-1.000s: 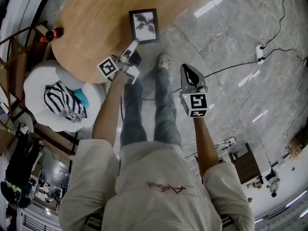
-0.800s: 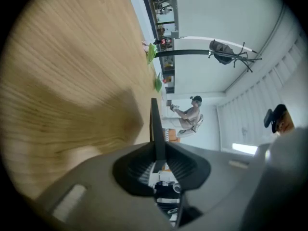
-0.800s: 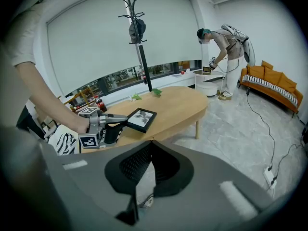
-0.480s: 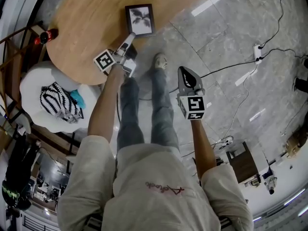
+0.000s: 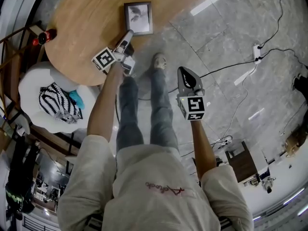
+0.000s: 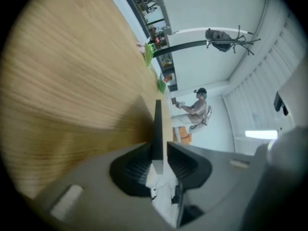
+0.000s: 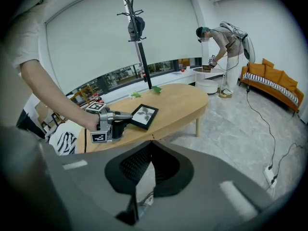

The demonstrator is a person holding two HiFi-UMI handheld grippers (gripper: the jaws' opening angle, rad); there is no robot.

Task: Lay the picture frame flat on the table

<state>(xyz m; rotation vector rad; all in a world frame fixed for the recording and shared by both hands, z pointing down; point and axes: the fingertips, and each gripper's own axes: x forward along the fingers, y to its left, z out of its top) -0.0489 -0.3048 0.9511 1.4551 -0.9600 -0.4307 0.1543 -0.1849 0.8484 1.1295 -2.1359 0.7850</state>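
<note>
The black picture frame [image 5: 138, 18] with a leaf print lies face up, flat or nearly flat, on the round wooden table [image 5: 86, 28] close to its edge. My left gripper [image 5: 127, 35] reaches to the frame's near edge. In the left gripper view the frame [image 6: 157, 124] shows edge-on between the jaws of that gripper [image 6: 160, 147]. The jaws have just been opening, and a thin gap shows beside the right pad. The right gripper view shows the frame [image 7: 144, 115] low on the tabletop. My right gripper [image 5: 186, 75] hangs over the floor, shut and empty.
A white armchair [image 5: 33, 85] with a striped cushion [image 5: 57, 102] stands by the table, with a red bottle [image 5: 45, 34] behind it. Cables and a power strip [image 5: 257, 49] lie on the marble floor. A coat stand [image 7: 137, 37], another person [image 7: 226, 37] and an orange sofa [image 7: 274, 83] stand farther off.
The left gripper has sunk toward the tabletop with the frame, which now lies lower and flatter. The right gripper has not moved.
</note>
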